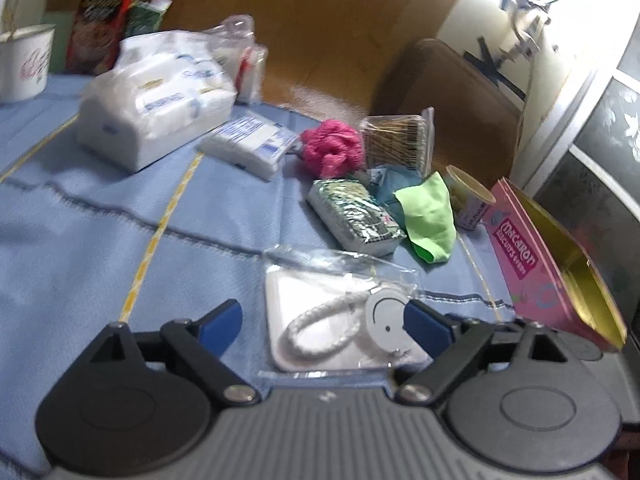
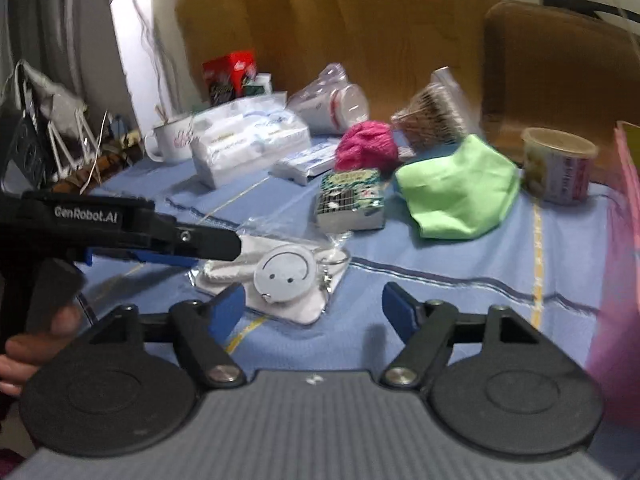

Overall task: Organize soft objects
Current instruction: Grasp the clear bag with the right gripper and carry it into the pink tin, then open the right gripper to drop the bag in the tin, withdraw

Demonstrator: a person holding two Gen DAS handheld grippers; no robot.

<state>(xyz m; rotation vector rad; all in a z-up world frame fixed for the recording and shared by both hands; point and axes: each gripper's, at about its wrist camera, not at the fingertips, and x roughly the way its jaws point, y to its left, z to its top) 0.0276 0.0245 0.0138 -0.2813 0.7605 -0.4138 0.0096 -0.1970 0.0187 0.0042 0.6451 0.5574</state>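
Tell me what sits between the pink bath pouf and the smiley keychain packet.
The green patterned tissue pack lies between the pink bath pouf and the smiley keychain packet; the right wrist view shows it best.

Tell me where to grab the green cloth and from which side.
Pinch the green cloth at its raised, rumpled middle fold, coming from above with the right hand-held gripper, which is open. It lies limp and spread on the blue tablecloth, so its flat edges give little to clamp.
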